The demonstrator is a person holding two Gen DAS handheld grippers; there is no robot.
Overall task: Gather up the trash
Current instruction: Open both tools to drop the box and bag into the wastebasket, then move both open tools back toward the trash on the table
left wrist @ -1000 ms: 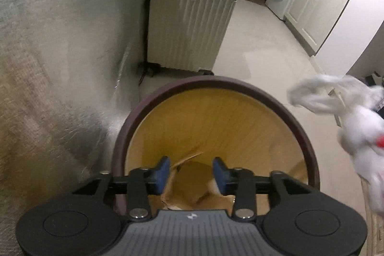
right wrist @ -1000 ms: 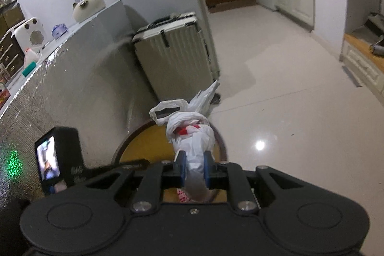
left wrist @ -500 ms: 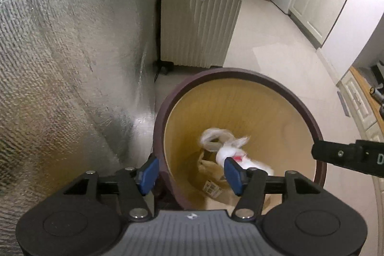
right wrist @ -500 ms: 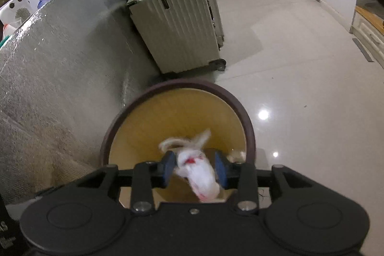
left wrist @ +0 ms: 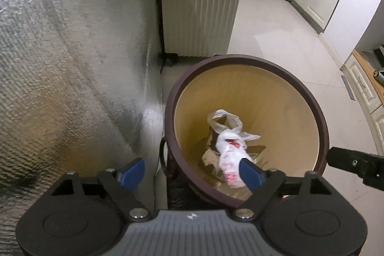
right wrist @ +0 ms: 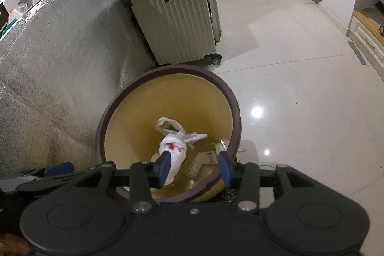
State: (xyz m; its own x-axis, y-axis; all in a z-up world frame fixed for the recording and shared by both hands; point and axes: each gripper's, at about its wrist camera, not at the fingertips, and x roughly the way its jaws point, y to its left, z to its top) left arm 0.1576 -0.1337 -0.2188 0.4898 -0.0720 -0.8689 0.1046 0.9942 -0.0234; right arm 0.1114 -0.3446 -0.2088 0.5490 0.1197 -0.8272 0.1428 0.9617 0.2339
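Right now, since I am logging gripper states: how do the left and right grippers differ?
The left gripper stands wider open than the right gripper. The left straddles the trash bin rim near the foil-covered wall; the right's pads frame the white plastic bag inside the bin. Both are open, empty and hold blue pads above the bin.

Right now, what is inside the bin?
A knotted white plastic bag with red print lies in the bin, on top of cardboard and paper scraps. What lies under the bag, and the bin's floor, is covered.
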